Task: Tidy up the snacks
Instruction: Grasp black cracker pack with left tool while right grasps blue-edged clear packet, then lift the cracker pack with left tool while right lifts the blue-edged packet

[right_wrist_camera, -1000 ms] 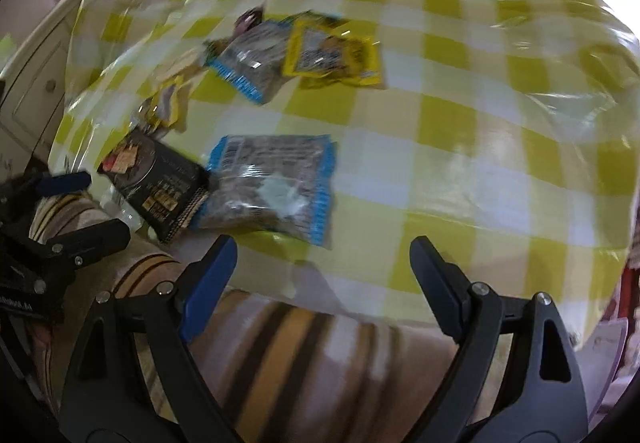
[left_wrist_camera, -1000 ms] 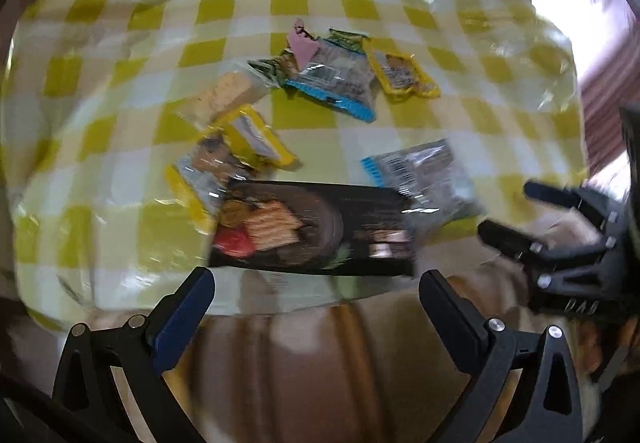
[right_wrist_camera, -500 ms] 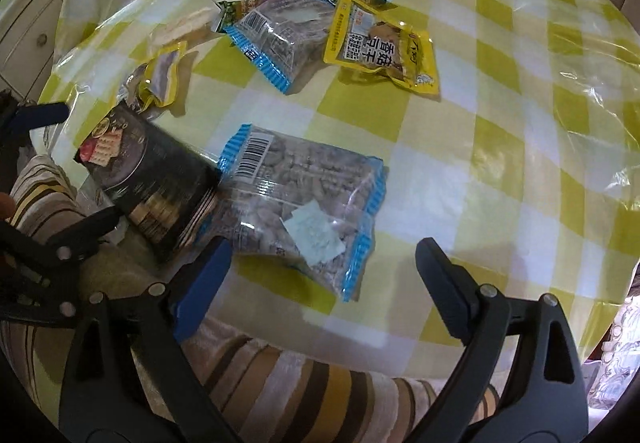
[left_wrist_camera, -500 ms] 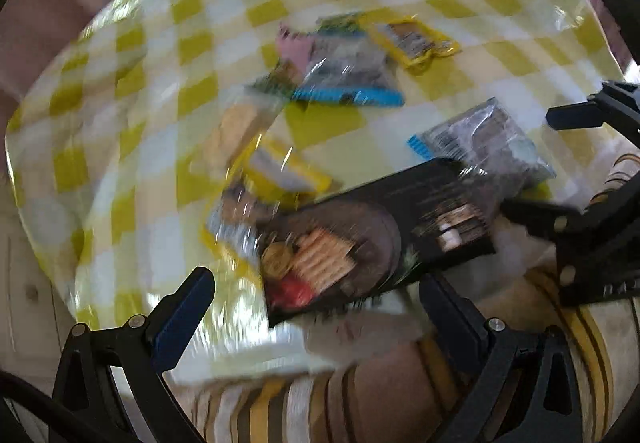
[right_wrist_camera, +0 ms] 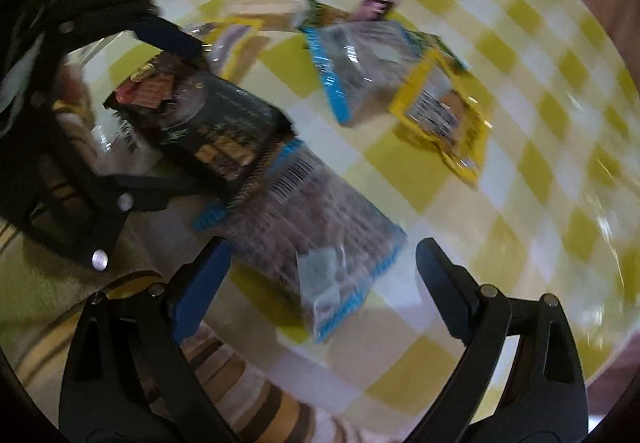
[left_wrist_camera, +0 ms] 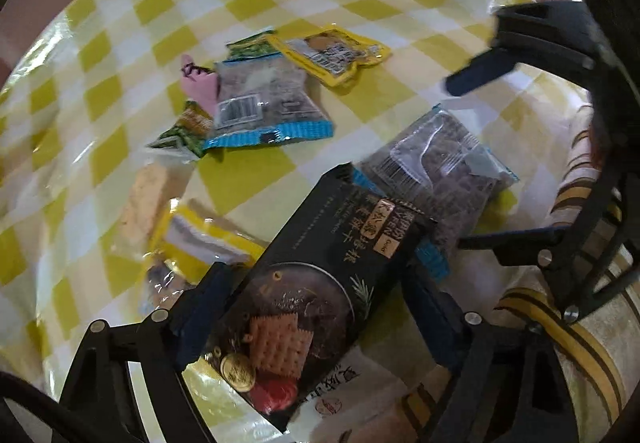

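The left claw (left_wrist_camera: 312, 307) sits around one black cracker box (left_wrist_camera: 320, 283), low in the middle of the left view; I cannot tell if it squeezes yet. The right claw (right_wrist_camera: 322, 283) is spread wide above one blue-edged seed bag (right_wrist_camera: 316, 227). A second blue-edged bag (left_wrist_camera: 264, 103), one yellow pouch (left_wrist_camera: 332, 51) and other small packs lie on the checked table (left_wrist_camera: 120, 43).
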